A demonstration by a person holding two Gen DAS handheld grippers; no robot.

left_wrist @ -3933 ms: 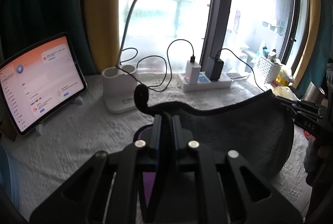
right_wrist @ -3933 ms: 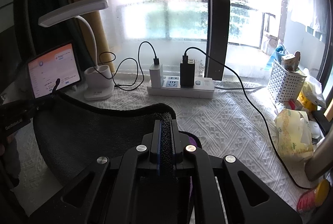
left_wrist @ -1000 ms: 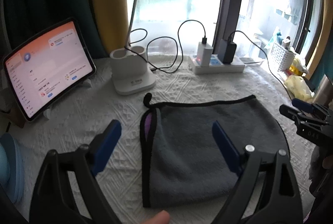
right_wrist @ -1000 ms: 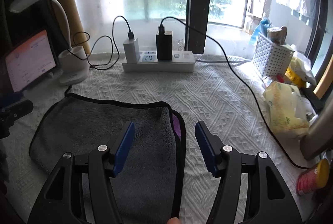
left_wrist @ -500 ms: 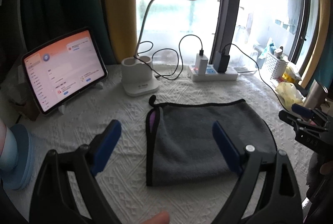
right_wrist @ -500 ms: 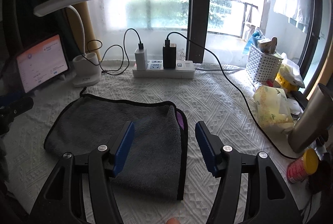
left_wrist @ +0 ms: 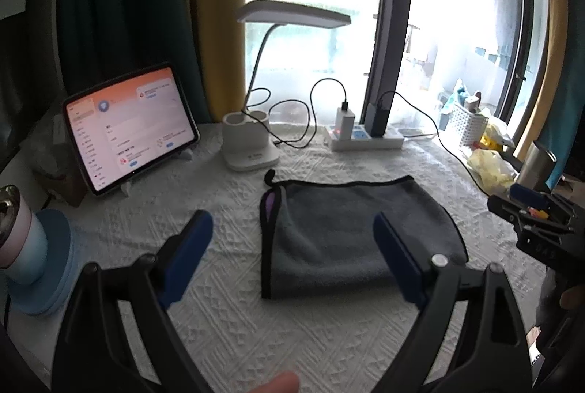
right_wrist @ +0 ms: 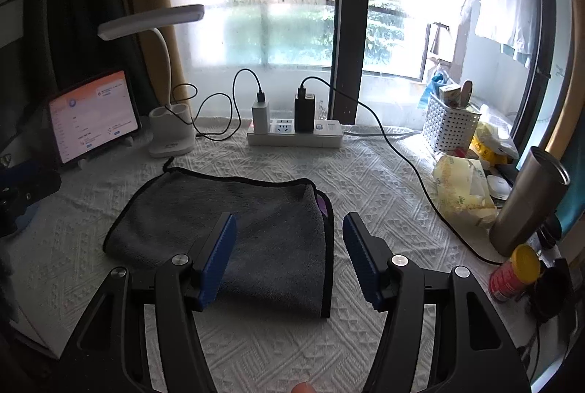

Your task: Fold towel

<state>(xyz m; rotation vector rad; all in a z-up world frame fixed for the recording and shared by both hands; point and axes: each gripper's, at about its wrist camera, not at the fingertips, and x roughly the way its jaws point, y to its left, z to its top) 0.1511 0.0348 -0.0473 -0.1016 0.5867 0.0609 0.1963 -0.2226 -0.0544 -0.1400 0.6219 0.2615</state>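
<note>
A dark grey towel (left_wrist: 351, 232) with black trim lies folded flat on the white textured tablecloth (left_wrist: 234, 327); a purple lining shows at its left edge. It also shows in the right wrist view (right_wrist: 234, 221). My left gripper (left_wrist: 292, 239) is open and empty, raised above and in front of the towel. My right gripper (right_wrist: 289, 239) is open and empty, raised over the towel's near right part. The right gripper also shows at the right edge of the left wrist view (left_wrist: 530, 214). The left gripper shows at the left edge of the right wrist view (right_wrist: 25, 184).
Behind the towel stand a white desk lamp (left_wrist: 252, 144), a lit tablet (left_wrist: 128, 126) and a power strip (right_wrist: 296, 133) with chargers and cables. A cup on a blue coaster (left_wrist: 22, 246) is left. A steel tumbler (right_wrist: 526, 203), basket (right_wrist: 449, 126), bags and a can (right_wrist: 512, 272) crowd the right.
Both grippers have let go of the towel and opened, then pulled back and up. The towel now lies folded on the cloth and looks smaller in both views.
</note>
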